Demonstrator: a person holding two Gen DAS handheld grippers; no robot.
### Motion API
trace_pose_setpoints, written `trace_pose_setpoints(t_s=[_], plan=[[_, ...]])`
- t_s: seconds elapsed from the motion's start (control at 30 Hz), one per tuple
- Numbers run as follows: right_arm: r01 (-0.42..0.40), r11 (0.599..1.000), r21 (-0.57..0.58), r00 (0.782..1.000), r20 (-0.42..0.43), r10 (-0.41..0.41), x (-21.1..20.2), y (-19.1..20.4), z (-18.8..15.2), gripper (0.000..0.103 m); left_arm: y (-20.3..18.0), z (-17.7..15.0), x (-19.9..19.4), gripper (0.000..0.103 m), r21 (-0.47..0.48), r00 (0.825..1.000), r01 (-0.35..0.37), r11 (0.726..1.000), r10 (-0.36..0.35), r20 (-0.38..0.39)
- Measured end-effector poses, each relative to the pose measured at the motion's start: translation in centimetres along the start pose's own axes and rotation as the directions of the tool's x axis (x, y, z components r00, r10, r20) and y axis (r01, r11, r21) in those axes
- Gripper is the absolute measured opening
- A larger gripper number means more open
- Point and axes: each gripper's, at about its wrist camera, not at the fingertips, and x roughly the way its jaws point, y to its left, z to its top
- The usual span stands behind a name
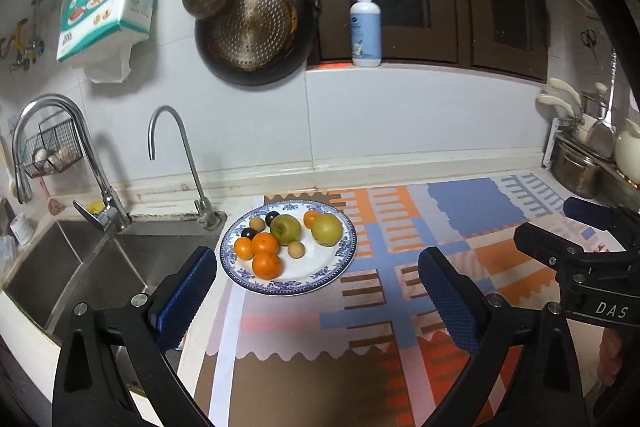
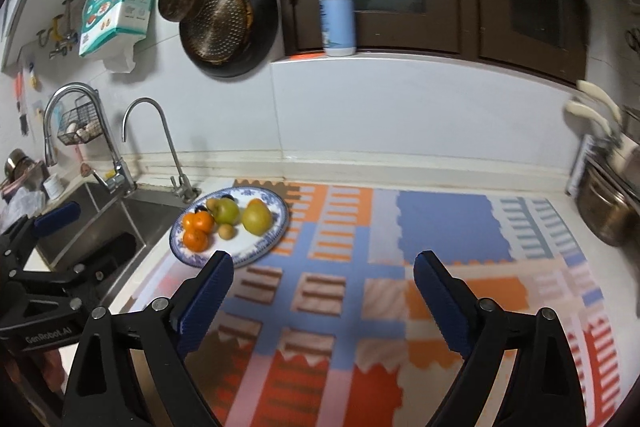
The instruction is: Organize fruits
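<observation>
Fruits (image 1: pixel 280 239) on plate (image 1: pixel 344 251), beyond left claw (image 1: pixel 316 291)

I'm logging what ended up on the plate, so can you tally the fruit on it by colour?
On the blue-rimmed plate:
Orange fruits: 4
Green fruits: 2
Small tan fruits: 2
Small dark fruits: 2
Total: 10
</observation>
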Motion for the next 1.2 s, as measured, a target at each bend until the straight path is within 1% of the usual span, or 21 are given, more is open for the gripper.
trace_pose_setpoints(t_s=[0.2, 0.33, 0.47, 0.77, 1.2], plan=[[0.051, 0.999, -0.003, 0.998, 0.022, -0.051, -3.0, -0.5, -1.4, 0.092, -1.0, -0.4, -2.4, 0.103, 0.021, 1.0, 0.003, 1.0, -0.004, 0.027], [0.063, 0.998, 0.008, 0.997, 0.034, -0.064, -4.5, -0.8, -1.9, 0.092, -1.5, -0.6, -3.6, 0.103, 0.033, 0.999, 0.008, 0.999, -0.009, 0.044], [0.062, 0.998, 0.019, 0.997, 0.035, -0.063, -5.6, -1.0, -2.5, 0.092, -1.9, -0.7, -4.3, 0.103, 0.039, 0.999, 0.016, 0.999, -0.018, 0.043], [0.063, 0.998, 0.026, 0.997, 0.033, -0.064, -6.6, -1.2, -3.1, 0.092, -2.3, -1.0, -5.1, 0.103, 0.044, 0.998, 0.034, 0.998, -0.036, 0.048], [0.076, 0.997, 0.031, 0.997, 0.032, -0.077, -7.1, -1.6, -3.4, 0.092, -2.7, -1.2, -5.2, 0.103, 0.057, 0.998, 0.034, 0.998, -0.037, 0.044]])
